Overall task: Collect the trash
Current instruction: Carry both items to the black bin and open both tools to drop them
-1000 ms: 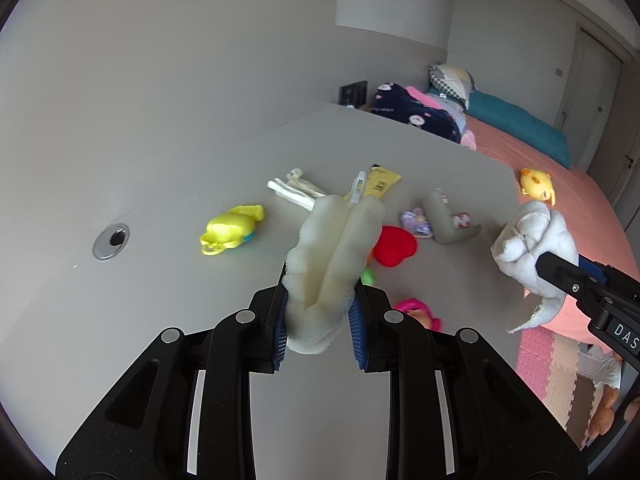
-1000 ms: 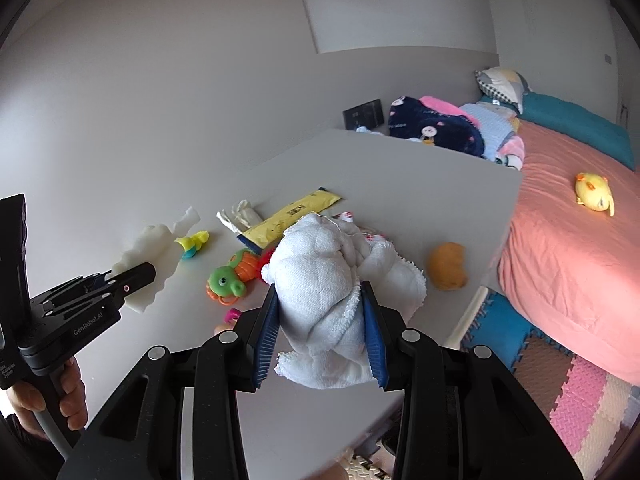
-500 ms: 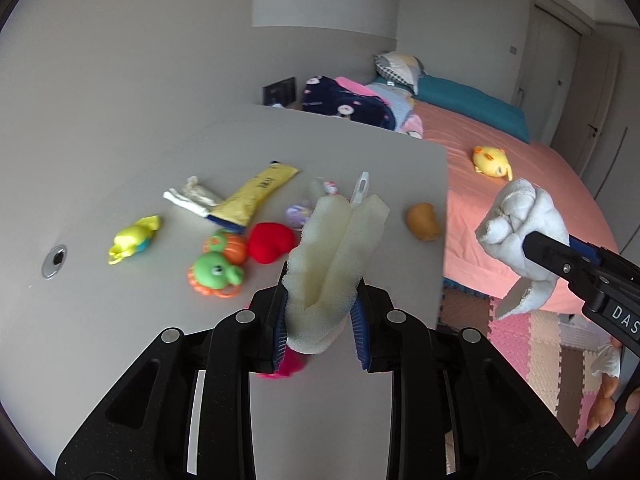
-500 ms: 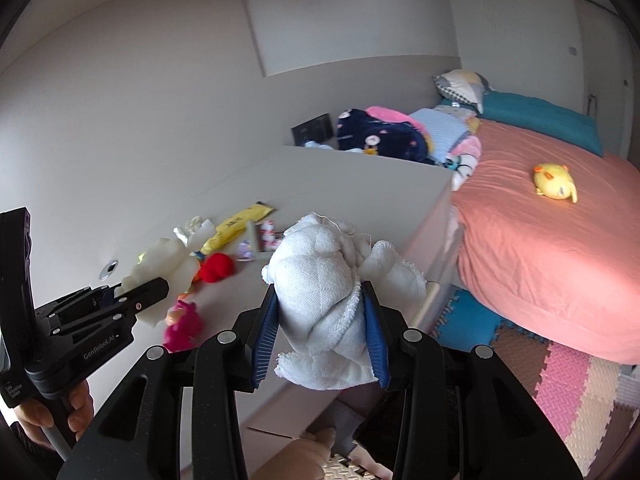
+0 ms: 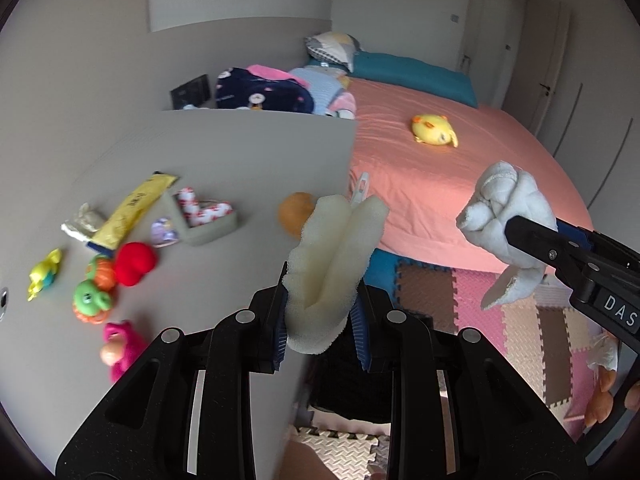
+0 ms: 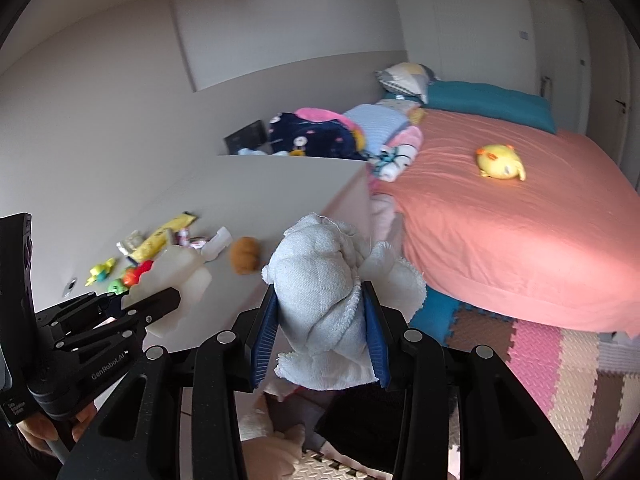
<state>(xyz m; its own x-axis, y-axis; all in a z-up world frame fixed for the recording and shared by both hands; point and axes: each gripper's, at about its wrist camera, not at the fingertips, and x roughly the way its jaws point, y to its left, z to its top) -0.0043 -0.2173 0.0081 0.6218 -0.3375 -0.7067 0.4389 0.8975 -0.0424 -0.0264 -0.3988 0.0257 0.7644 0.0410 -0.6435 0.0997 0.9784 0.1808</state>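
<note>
Carrying trash off the table (image 5: 224,152): left gripper (image 5: 320,316) is clamping a sponge (image 5: 332,252), right gripper (image 6: 320,332) a rag (image 6: 320,300). Next, judging, is locating a bin, unseen here.

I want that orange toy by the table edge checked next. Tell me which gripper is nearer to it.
Left. The left gripper, clamping foam, hangs just in front of the orange toy. The right gripper, clamping a cloth, is off the table, toward the bed.

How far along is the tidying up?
Midway. In hand: the left tool grips a foam piece, the right tool a white cloth; neither is binned yet. Left: a yellow wrapper and crumpled scrap among toys on the table.
</note>
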